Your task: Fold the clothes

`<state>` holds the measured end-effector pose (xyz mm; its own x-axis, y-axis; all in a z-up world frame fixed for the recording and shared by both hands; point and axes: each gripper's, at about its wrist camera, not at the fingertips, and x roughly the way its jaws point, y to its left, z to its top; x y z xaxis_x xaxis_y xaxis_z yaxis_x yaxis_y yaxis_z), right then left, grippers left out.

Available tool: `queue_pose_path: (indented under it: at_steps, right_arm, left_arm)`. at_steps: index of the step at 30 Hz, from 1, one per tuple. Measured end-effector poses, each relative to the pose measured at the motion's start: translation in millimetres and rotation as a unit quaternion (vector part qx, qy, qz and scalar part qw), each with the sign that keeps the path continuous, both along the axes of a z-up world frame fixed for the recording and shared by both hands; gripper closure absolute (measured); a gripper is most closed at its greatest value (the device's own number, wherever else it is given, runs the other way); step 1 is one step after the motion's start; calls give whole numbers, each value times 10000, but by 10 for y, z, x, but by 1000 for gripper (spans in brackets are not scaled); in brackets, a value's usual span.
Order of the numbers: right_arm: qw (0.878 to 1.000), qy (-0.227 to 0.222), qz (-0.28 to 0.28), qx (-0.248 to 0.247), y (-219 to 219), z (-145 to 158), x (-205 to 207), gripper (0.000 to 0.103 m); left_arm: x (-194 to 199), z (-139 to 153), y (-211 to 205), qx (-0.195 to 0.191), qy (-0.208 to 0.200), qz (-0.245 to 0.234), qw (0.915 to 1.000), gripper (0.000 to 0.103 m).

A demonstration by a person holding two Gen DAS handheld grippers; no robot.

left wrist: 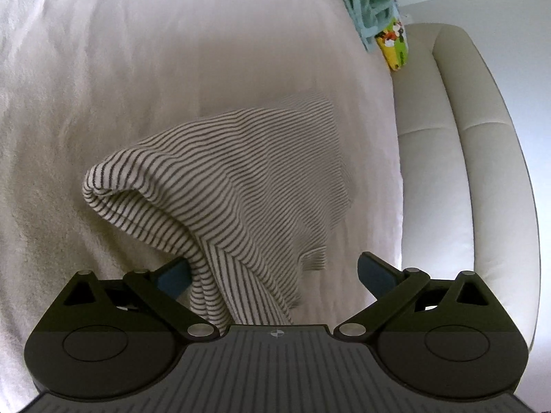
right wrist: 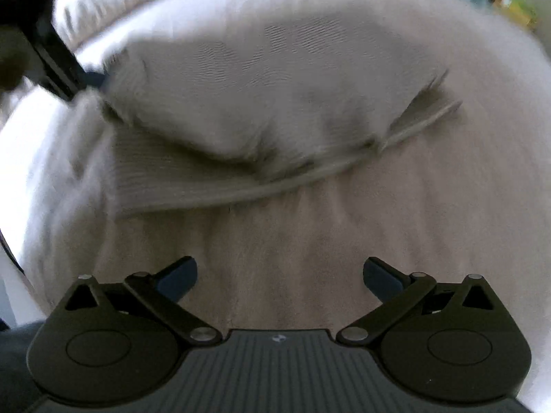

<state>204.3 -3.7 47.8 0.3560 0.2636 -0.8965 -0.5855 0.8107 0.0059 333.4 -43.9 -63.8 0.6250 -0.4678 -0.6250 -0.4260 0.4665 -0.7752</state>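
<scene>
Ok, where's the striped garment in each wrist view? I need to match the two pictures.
Left wrist view: the striped garment fills the centre and runs down between the open fingers, against the left finger pad.
Right wrist view: blurred, it lies across the upper middle, beyond the open fingers.
Shared landmark: the colourful green and yellow bundle, top right in both.
</scene>
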Motion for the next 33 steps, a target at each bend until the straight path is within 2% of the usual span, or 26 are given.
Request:
queue_pose_path:
  at_steps: [3, 9, 15, 16, 18, 21, 22, 26, 29, 31, 32, 33]
  right_arm:
    - [9956, -772, 501, 169, 60, 301, -228, 0]
    - [9879, -1209, 959, 155, 637, 151, -185, 0]
    - [9763, -1639, 1408, 140, 1208, 3, -140, 2]
    - [9763, -1655, 1389, 127, 1185, 2, -96, 6]
    - [9763, -1688, 1350, 103, 1139, 1, -9, 26]
    - [9777, -1633, 1312, 181, 1047, 30, 112, 41]
    - [9782, -1568, 1337, 250, 1016, 45, 121, 42]
    - [9764, -1517, 1517, 231, 1043, 48, 69, 42]
    - [9757, -1512, 1568, 241, 1093, 53, -3, 42]
    - [9761, -1539, 1519, 233, 1162, 29, -52, 35]
    - [9767, -1572, 1444, 228, 1132, 38, -76, 23]
    - [9773, -1605, 1368, 222, 1101, 47, -101, 16]
  left_arm:
    - [-92, 31, 4, 34, -32, -70, 10000, 1]
    - [-56, 58, 42, -131, -93, 13, 9999, 1]
    - [20, 120, 62, -104, -182, -132, 9997, 1]
    - [10, 112, 72, -70, -122, -146, 9998, 1]
    - [-33, 102, 105, 10, -40, -169, 9998, 1]
    - [-165, 74, 218, 103, 37, -67, 9999, 1]
    - [-207, 40, 261, 89, 91, 24, 9999, 1]
    - [-266, -148, 363, -131, 338, 390, 9986, 1]
    - [-116, -193, 293, -271, 296, 242, 9989, 1]
    - [-8, -193, 233, -341, 212, 75, 9992, 1]
    - [43, -151, 202, -355, 103, -46, 9993, 1]
    - [85, -106, 178, -364, 2, -148, 9992, 1]
